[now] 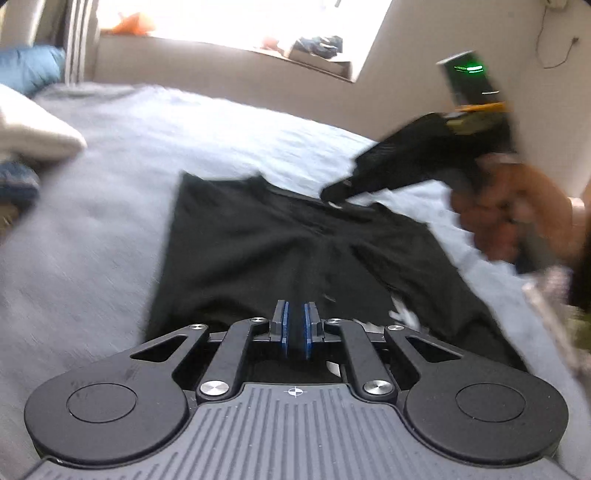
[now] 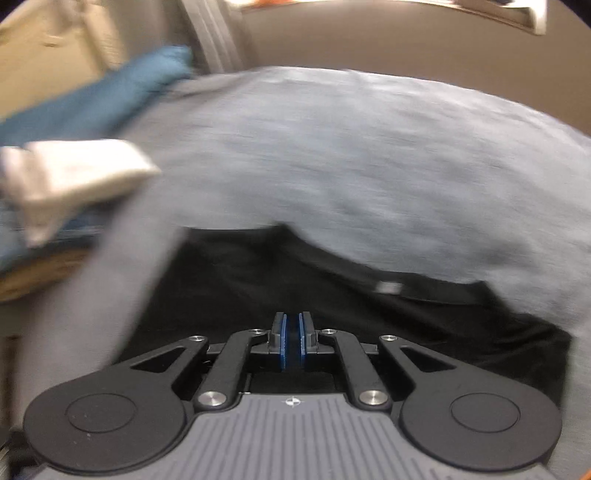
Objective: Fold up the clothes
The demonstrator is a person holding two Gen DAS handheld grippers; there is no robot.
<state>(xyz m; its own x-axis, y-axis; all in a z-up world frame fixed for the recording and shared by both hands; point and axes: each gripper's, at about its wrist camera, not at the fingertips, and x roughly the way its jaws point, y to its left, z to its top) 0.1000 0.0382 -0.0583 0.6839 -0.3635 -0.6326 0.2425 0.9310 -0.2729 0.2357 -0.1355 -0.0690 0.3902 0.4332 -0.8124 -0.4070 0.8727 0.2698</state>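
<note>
- a pale grey bedspread (image 1: 229, 122) fills the scene in both wrist views, with beige walls behind and a bright window (image 1: 236, 18) at twelve o'clock in the left view.
- at nine o'clock sits a folded white cloth (image 2: 77, 177) on a blue pile (image 2: 92, 107), both smeared by motion blur.
- the black garment (image 1: 258, 251) lies flat on the bedspread, centre of the left view, its neckline at the far edge.
- the left gripper (image 1: 295, 328) hangs just above the near part of the garment, blue pads a narrow slit apart, nothing pinched between them.
- the right gripper (image 2: 291, 339) shows the same thin gap over the black fabric (image 2: 258, 280), nothing clamped.
- in the left view, at two o'clock, a hand (image 1: 517, 214) carries that right gripper, its black tip down at the collar; contact cannot be told through the blur.
</note>
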